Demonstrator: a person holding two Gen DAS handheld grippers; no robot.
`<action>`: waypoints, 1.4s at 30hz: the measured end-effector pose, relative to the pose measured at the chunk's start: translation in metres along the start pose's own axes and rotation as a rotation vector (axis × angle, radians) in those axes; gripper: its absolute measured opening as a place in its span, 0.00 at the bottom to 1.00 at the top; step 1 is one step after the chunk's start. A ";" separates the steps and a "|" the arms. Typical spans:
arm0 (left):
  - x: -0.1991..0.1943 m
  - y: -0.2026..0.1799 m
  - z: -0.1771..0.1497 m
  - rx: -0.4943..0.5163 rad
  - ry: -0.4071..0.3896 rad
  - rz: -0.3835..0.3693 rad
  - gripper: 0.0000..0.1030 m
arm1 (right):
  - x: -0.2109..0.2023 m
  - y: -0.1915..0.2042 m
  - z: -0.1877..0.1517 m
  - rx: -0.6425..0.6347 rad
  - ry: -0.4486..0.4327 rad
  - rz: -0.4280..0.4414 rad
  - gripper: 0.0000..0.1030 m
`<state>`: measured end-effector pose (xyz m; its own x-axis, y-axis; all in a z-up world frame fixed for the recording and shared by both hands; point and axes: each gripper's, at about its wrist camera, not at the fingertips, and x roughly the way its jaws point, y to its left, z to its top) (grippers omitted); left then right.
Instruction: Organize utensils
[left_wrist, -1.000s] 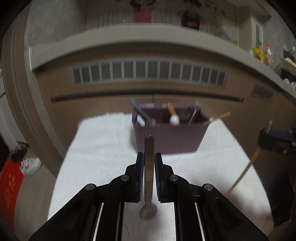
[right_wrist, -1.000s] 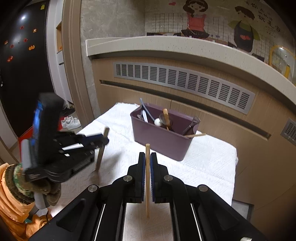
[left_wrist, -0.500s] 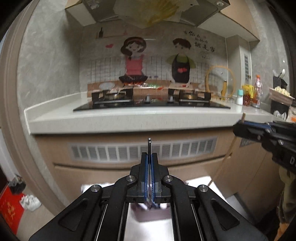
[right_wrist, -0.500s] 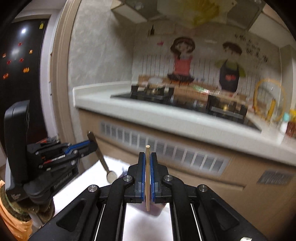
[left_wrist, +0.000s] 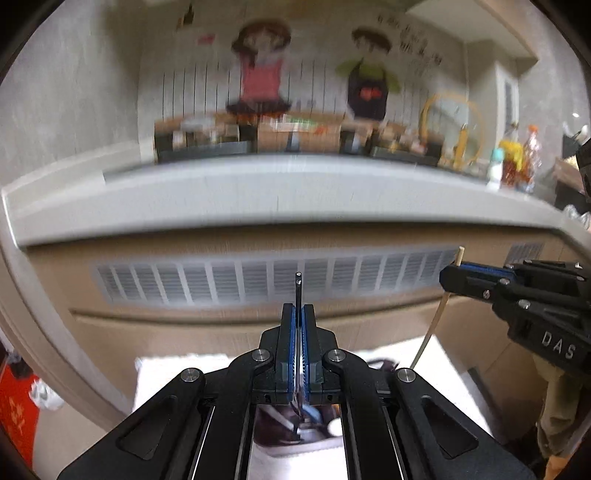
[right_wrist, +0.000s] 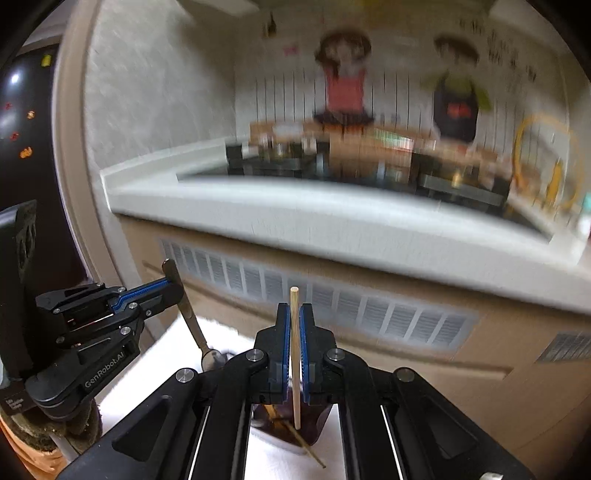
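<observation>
My left gripper (left_wrist: 298, 314) is shut on a metal spoon (left_wrist: 298, 291), which shows edge-on with its handle pointing up. My right gripper (right_wrist: 294, 314) is shut on a wooden chopstick (right_wrist: 294, 369) held upright. Both hang above a purple bin (right_wrist: 317, 421) that holds several utensils and is mostly hidden under the gripper arms. In the right wrist view the left gripper (right_wrist: 168, 290) shows at the left with the spoon (right_wrist: 192, 321) hanging bowl-down. In the left wrist view the right gripper (left_wrist: 452, 278) shows at the right with the chopstick (left_wrist: 434, 325) slanting down.
The bin (left_wrist: 273, 428) stands on a table under a white cloth (right_wrist: 177, 347). Behind it runs a cabinet with a vent grille (left_wrist: 258, 280) under a grey counter (left_wrist: 258, 192) carrying a stove. Bottles (left_wrist: 517, 162) stand at the counter's right end. Shoes (left_wrist: 46, 393) lie on the floor at the left.
Both grippers rose and came forward with spoon and chopstick; the bin, once ahead of them, now sits beneath the fingers. The spoon turned from flat to edge-on.
</observation>
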<state>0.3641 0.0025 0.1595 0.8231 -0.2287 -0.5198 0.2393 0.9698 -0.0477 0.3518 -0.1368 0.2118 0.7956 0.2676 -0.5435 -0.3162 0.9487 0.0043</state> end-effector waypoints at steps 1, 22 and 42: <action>0.011 0.001 -0.008 -0.005 0.026 -0.003 0.03 | 0.018 -0.001 -0.009 0.009 0.036 0.001 0.05; 0.004 0.016 -0.050 -0.131 -0.007 0.078 0.52 | 0.059 -0.014 -0.098 0.101 0.124 -0.073 0.40; -0.160 -0.036 -0.264 -0.105 -0.084 0.229 1.00 | -0.085 0.071 -0.272 0.158 -0.032 -0.179 0.90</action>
<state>0.0877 0.0270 0.0194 0.8906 -0.0046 -0.4548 -0.0088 0.9996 -0.0275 0.1215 -0.1383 0.0303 0.8484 0.0958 -0.5206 -0.0858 0.9954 0.0433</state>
